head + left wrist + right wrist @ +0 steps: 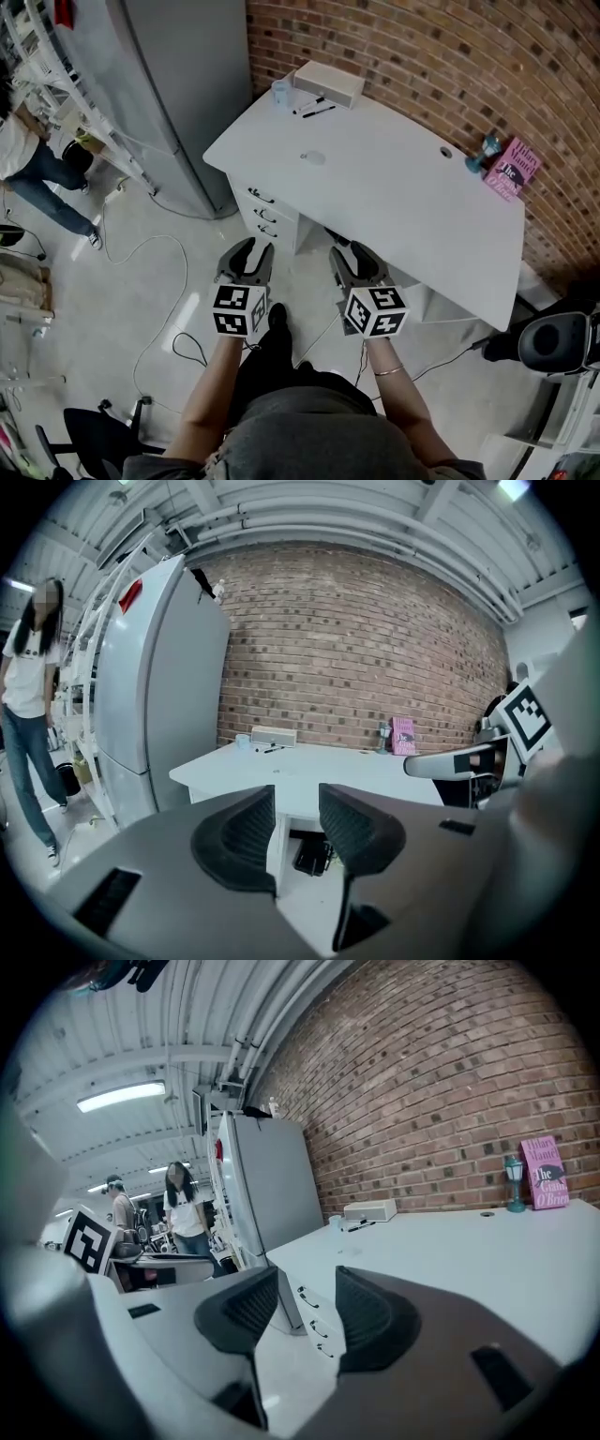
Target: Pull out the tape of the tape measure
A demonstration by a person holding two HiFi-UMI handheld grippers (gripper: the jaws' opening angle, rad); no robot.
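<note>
Nearest, the left claw (pixel 297 803) and the right claw (pixel 307 1288) both hang spread and empty, short of the white bench (pixel 403 187) and touching nothing. Farther off, near the bench's middle, lies what I take for the tape measure (pixel 314 157), a small pale round thing too small to be sure of. If so, expect a light, hard, rather slick case: pinch its flat sides with one claw and take the stiff, springy blade's end hook with the other.

Office workspace, brick wall (pixel 422 56), white desk (pixel 394 187)
</note>
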